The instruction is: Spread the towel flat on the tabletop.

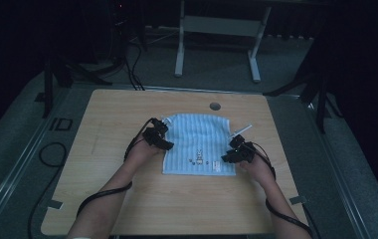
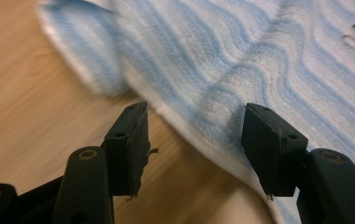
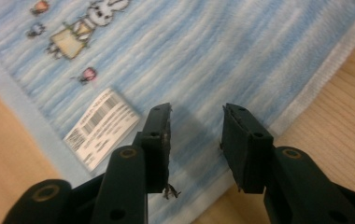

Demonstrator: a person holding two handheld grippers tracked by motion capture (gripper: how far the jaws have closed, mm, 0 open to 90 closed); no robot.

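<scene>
A light blue striped towel (image 1: 199, 144) lies flat on the wooden table (image 1: 127, 199), with a small rabbit embroidery (image 1: 199, 158) near its front edge. My left gripper (image 1: 163, 140) sits at the towel's left edge. In the left gripper view its jaws stand open (image 2: 194, 119), one on the wood and one over the rumpled towel (image 2: 259, 60), whose edge runs between them. My right gripper (image 1: 230, 155) is at the towel's front right corner. Its jaws are open (image 3: 196, 114) just above the towel (image 3: 213, 56), beside a white barcode label (image 3: 103, 126) and the rabbit embroidery (image 3: 87, 23).
A round cable hole (image 1: 215, 106) sits in the table near its far edge. Behind the table stands a white desk frame (image 1: 217, 30). Black cables (image 1: 52, 154) lie on the floor at the left. Bare wood lies in front of the towel.
</scene>
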